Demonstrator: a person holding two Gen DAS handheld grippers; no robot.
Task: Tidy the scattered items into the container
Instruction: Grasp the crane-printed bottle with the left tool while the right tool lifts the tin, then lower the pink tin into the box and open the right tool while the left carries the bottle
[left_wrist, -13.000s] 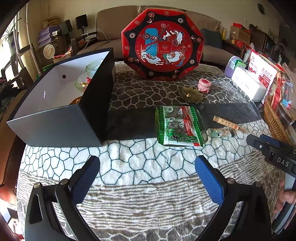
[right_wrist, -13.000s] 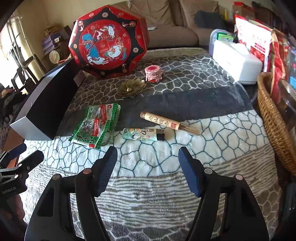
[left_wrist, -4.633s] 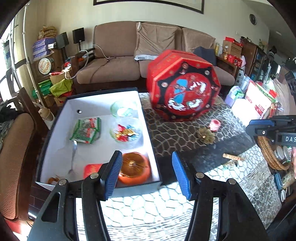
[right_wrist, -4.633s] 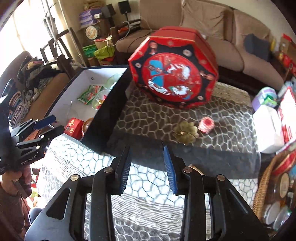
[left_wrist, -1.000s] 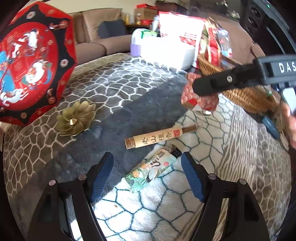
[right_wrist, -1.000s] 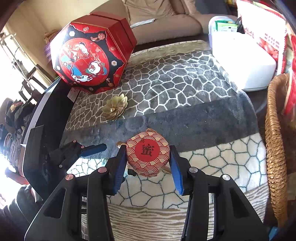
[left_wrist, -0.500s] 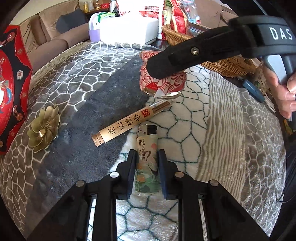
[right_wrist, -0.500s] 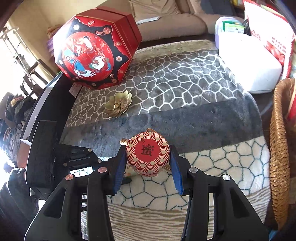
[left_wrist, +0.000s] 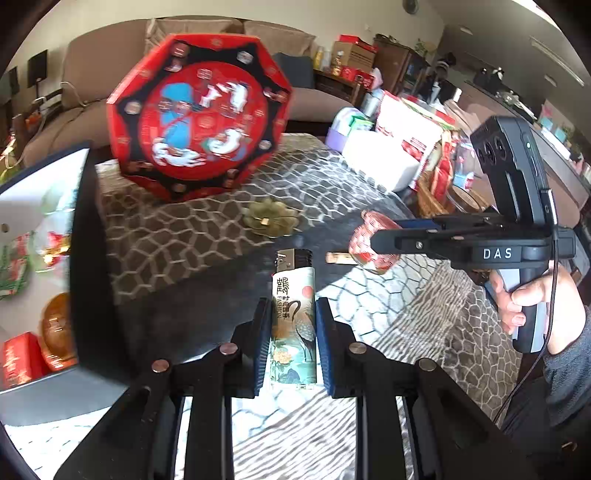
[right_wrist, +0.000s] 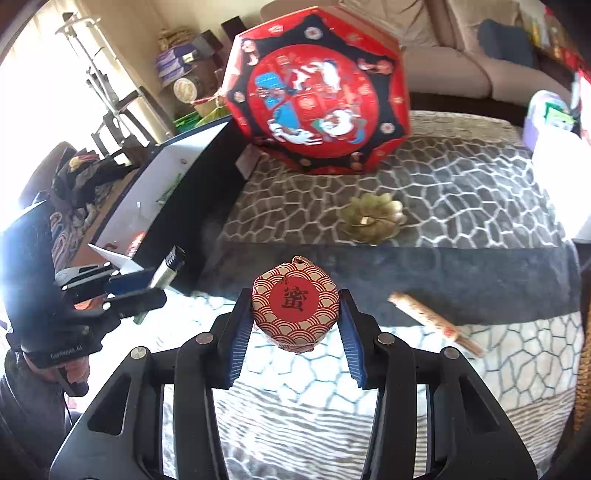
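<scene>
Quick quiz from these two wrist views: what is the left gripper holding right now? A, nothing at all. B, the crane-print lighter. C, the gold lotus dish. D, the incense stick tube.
B: in the left wrist view the left gripper has its blue pads closed on the crane-print lighter, while the incense stick tube and the gold lotus dish lie on the blanket.

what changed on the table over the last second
The left hand-held gripper closed on the lighter and lifted it toward the black box. The right hand-held gripper carries its red jar along. The incense tube and brass lotus dish stayed put.
</scene>
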